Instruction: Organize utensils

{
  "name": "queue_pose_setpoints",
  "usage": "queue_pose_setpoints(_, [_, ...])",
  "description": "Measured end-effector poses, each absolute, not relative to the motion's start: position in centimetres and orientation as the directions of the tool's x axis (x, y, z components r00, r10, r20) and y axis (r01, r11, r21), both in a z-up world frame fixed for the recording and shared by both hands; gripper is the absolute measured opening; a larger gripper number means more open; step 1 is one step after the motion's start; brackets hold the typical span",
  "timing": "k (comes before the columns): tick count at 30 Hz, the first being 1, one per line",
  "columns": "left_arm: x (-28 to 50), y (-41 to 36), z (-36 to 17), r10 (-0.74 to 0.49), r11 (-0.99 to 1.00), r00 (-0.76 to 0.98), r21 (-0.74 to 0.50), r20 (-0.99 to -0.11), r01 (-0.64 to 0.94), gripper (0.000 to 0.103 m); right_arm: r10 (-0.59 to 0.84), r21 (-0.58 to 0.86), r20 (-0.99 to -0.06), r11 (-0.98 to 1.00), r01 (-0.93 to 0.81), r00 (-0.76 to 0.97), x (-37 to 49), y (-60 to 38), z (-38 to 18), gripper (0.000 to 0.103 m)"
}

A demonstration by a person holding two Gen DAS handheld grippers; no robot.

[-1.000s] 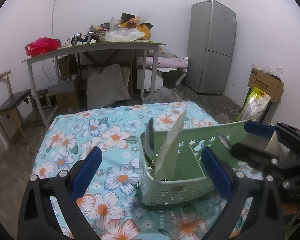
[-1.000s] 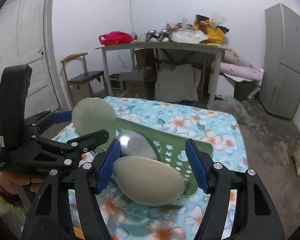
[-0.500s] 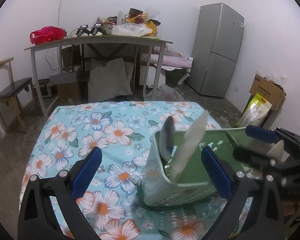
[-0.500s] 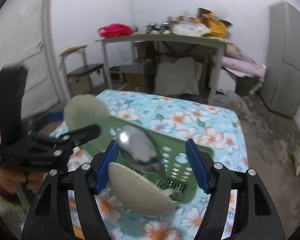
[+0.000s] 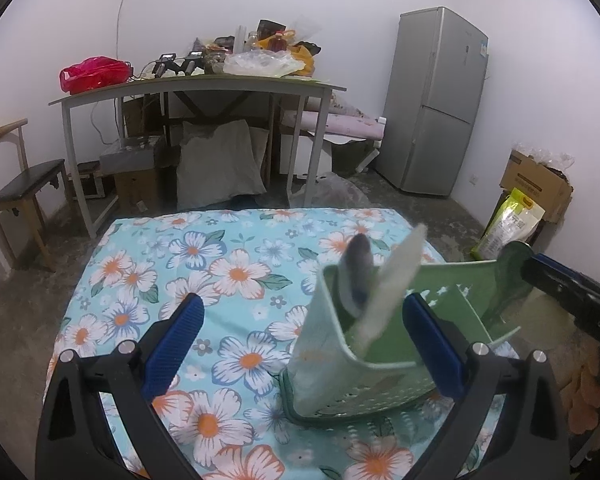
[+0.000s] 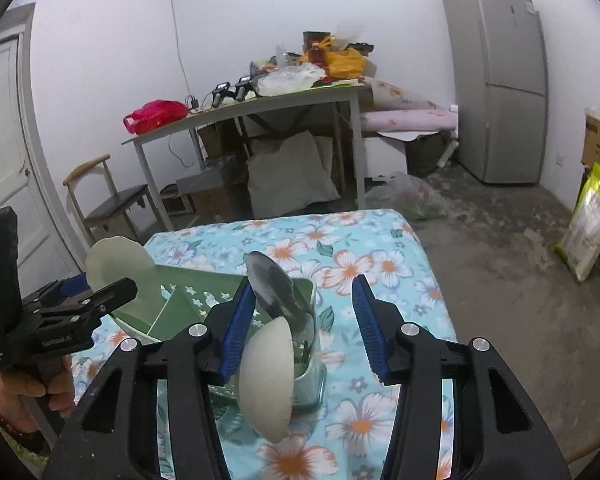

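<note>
A green utensil basket (image 5: 340,380) stands on the floral tablecloth (image 5: 220,264). A metal spoon (image 5: 360,268) and a pale paddle (image 5: 396,284) stick up from its end compartment. My left gripper (image 5: 306,346) is open and wide, its right finger overlapping the basket's near corner. In the right wrist view the spoon (image 6: 272,284) and paddle (image 6: 266,376) show between the fingers of my right gripper (image 6: 302,328). Its jaws are closing; the paddle lies by the left finger and the right finger stands clear. The left gripper (image 6: 100,292) hovers beside the basket's (image 6: 204,292) rounded end.
A person's hand (image 6: 20,392) holds the left gripper's handle. Beyond the cloth's far edge stand a cluttered grey table (image 5: 204,88), a wooden chair (image 5: 20,184) and a fridge (image 5: 436,100). A cardboard box (image 5: 536,184) and a yellow-green bag (image 5: 508,224) sit on the floor at right.
The right gripper has rolled and shifted right, and its fingers have narrowed. The paddle, broad between them before, now stands edge-on by the left finger. The left gripper barely moved.
</note>
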State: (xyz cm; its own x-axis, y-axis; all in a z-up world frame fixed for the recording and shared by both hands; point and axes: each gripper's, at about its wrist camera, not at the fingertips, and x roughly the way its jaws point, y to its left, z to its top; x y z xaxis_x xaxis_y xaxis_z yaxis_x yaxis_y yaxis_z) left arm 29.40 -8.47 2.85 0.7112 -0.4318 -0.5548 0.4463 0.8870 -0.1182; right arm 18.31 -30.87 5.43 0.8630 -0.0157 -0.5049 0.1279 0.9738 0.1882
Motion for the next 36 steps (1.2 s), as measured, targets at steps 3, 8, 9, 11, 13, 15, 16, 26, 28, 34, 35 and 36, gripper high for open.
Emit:
queue_pose_setpoints(3, [29.4,-8.3,2.8,-0.431,0.889,0.712,-0.122,-0.555,0.442,0.097,0.003,0.198,-0.492,0.974,0.108,0.871,17.8,-30.6,5.3,0.046])
queue_pose_setpoints(8, [29.2,-7.8,3.3,-0.445,0.884,0.719,-0.133,-0.533,0.449,0.097,0.059,0.211,-0.475,0.976,0.049,0.878,17.7,-30.2,5.9,0.050])
queue_pose_setpoints(9, [29.1,-7.7,3.4,-0.450,0.882,0.720,-0.137,-0.528,0.451,0.097,0.078,0.219,-0.466,0.975,0.029,0.881,17.6,-30.1,6.1,0.052])
queue_pose_setpoints(11, [28.9,-7.7,3.7,-0.459,0.879,0.722,-0.144,-0.518,0.456,0.097,0.109,0.235,-0.450,0.972,-0.001,0.886,17.4,-30.1,6.5,0.056])
queue_pose_setpoints(13, [28.5,-7.5,4.1,-0.470,0.874,0.726,-0.148,-0.502,0.464,0.097,0.139,0.255,-0.428,0.967,-0.029,0.893,17.0,-30.2,6.9,0.058])
queue_pose_setpoints(15, [27.9,-7.3,4.5,-0.483,0.868,0.731,-0.149,-0.482,0.474,0.097,0.165,0.282,-0.406,0.958,-0.048,0.899,16.7,-30.3,7.3,0.059])
queue_pose_setpoints(16, [27.6,-7.1,4.7,-0.486,0.866,0.734,-0.148,-0.475,0.477,0.097,0.183,0.307,-0.389,0.950,-0.060,0.903,16.3,-30.6,7.5,0.060])
queue_pose_setpoints(26, [22.1,-2.6,6.8,-0.520,0.851,0.760,-0.153,-0.391,0.503,0.097,0.210,0.450,-0.263,0.890,-0.073,0.941,11.0,-33.0,9.5,0.061])
queue_pose_setpoints(28, [20.9,-1.5,6.6,-0.521,0.849,0.755,-0.148,-0.400,0.507,0.097,0.213,0.466,-0.279,0.883,-0.062,0.936,9.5,-32.8,8.9,0.061])
queue_pose_setpoints(34, [17.6,1.0,3.9,-0.507,0.844,0.711,-0.112,-0.487,0.525,0.097,0.253,0.524,-0.405,0.852,-0.003,0.879,6.3,-30.4,5.0,0.061])
queue_pose_setpoints(35, [17.1,1.2,3.4,-0.506,0.841,0.701,-0.106,-0.504,0.531,0.097,0.269,0.541,-0.423,0.841,0.003,0.865,6.0,-30.0,4.3,0.061])
queue_pose_setpoints(36, [16.6,1.4,2.5,-0.501,0.836,0.679,-0.096,-0.536,0.541,0.097,0.292,0.563,-0.438,0.826,0.007,0.850,5.8,-29.5,3.4,0.061])
